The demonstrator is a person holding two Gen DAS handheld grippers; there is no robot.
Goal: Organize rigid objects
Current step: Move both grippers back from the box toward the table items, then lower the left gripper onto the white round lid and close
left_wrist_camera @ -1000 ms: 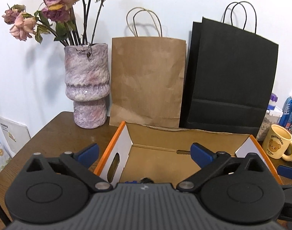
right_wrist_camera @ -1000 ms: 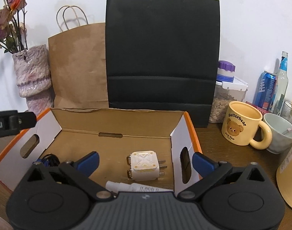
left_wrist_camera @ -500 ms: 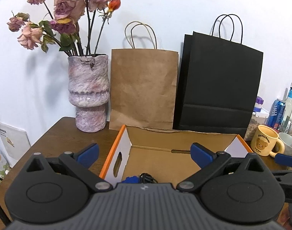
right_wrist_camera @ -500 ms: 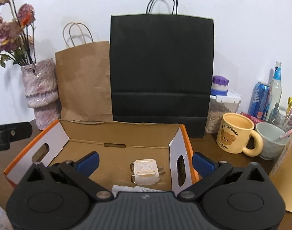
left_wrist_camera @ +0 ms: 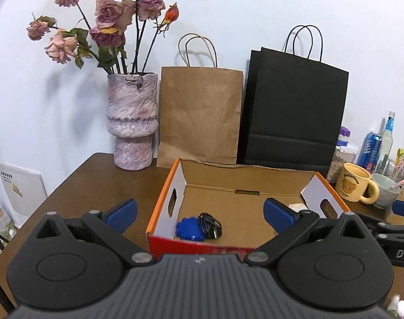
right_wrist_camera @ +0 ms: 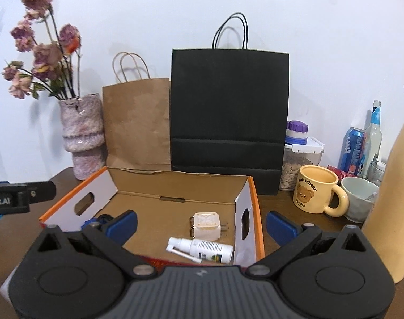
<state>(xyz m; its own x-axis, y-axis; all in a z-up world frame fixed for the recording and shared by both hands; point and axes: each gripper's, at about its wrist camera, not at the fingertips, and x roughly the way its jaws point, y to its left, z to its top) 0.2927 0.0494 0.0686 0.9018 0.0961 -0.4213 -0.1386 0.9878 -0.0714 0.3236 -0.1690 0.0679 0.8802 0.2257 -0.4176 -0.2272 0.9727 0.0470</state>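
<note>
Both the left claw (left_wrist_camera: pixel 199 211) and right claw (right_wrist_camera: pixel 200 222) stood apart, empty. In the cardboard box (right_wrist_camera: pixel 175 178), lower centre, lay the light, slippery spray bottle (right_wrist_camera: pixel 204 248); best pinched across its stiff barrel.

Cardboard box (right_wrist_camera: pixel 252 207): orange rim, white ends, brown inside. Plug adapter (right_wrist_camera: pixel 205 225): cream. Spray bottle (right_wrist_camera: pixel 202 248): white. Paper bags: black (right_wrist_camera: pixel 228 111), brown (right_wrist_camera: pixel 138 122). Vase (left_wrist_camera: pixel 132 119): mottled pink-grey. Mug (right_wrist_camera: pixel 317 194): yellow, bear print.

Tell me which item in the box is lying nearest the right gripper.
The white spray bottle, lying on its side at the box's near edge; the white plug adapter sits behind it.
</note>
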